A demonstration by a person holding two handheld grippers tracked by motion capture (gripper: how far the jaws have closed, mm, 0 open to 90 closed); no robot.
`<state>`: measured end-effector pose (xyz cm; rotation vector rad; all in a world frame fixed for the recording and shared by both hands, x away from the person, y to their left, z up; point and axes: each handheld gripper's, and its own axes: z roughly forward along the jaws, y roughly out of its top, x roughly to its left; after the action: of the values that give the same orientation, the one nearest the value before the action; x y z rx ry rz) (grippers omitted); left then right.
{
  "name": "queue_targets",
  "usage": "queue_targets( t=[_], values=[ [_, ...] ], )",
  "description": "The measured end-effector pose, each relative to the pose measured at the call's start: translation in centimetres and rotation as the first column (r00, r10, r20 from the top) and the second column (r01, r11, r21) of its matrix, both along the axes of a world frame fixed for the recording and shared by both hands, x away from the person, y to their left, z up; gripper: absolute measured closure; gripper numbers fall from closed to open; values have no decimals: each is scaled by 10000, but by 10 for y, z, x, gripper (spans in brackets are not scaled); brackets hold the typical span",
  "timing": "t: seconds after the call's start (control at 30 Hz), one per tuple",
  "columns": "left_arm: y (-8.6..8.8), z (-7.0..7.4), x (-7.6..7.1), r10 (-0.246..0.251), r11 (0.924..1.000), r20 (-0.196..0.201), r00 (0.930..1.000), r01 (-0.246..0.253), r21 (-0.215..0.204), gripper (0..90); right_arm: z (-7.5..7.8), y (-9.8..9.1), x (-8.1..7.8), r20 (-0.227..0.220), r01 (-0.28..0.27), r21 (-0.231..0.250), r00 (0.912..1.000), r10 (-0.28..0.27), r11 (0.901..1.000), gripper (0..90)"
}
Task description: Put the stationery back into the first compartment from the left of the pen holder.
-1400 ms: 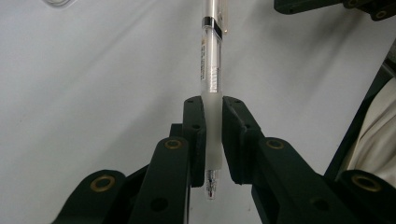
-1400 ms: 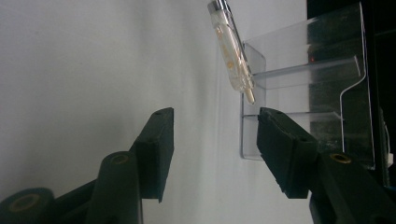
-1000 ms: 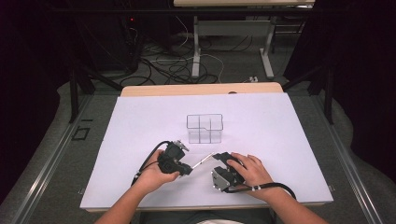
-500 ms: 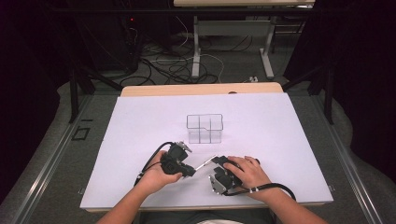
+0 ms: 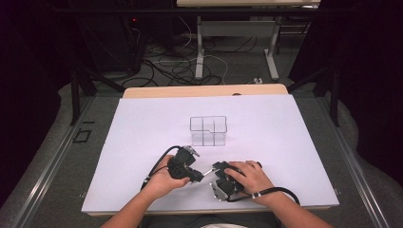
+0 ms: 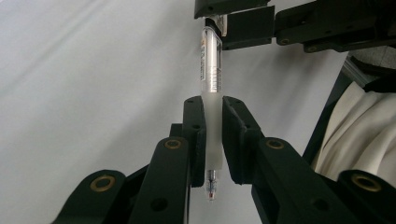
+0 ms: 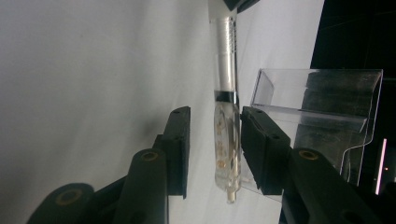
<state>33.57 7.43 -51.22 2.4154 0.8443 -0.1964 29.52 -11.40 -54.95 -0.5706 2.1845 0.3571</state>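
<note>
A clear pen (image 5: 207, 172) with a frosted grip and a silver band hangs level between my two grippers near the table's front edge. My left gripper (image 6: 212, 105) is shut on the pen's (image 6: 210, 60) frosted grip, and the tip pokes out toward the camera. In the high view the left gripper (image 5: 200, 175) points right. My right gripper (image 7: 215, 114) straddles the pen's (image 7: 226, 135) rear end. Its jaws have just been closing. One pad is close against the barrel, and a gap remains at the other. The right gripper (image 5: 215, 170) meets the left from the right.
A clear plastic organiser (image 5: 209, 130) with several compartments stands mid-table, just beyond the hands, and shows at the organiser (image 7: 317, 98) beside the right jaw. A white sheet (image 5: 142, 137) covers the wooden table (image 5: 204, 90). Cables (image 5: 180, 61) lie on the floor behind.
The right hand has edged slightly left toward the left gripper. The left hand and the organiser have stayed put.
</note>
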Motion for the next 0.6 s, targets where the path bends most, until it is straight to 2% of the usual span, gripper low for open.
queue_targets(
  t=[0.13, 0.17, 0.2, 0.4, 0.47, 0.6],
  values=[
    [-3, -1, -1, -73, 10000, -78, 9999, 72, -30, 806, -1, 0, -1, -161, 128, 61, 9998, -127, 9999, 673],
    [-4, -1, -1, -61, 10000, -36, 10000, 61, 3, 806, -3, -1, -2, 263, 72, 348, 9996, -81, 9994, 682],
    [-4, -1, -2, -88, 10000, -42, 10000, 88, -20, 806, 0, 1, -1, -30, 9, -35, 10000, -9, 10000, 693],
    [-6, -2, -2, -136, 9999, -74, 9999, 136, -48, 806, 0, 1, -3, -72, 24, -167, 10000, -26, 9999, 770],
    [-5, -2, -2, -104, 9999, -97, 9999, 103, -89, 806, 0, 1, -3, 25, -125, -325, 9999, 125, 9994, 775],
    [-5, -2, -2, -121, 9999, -46, 9999, 121, -120, 806, 0, 1, -3, 65, -96, -362, 9999, 98, 9993, 779]
  ],
)
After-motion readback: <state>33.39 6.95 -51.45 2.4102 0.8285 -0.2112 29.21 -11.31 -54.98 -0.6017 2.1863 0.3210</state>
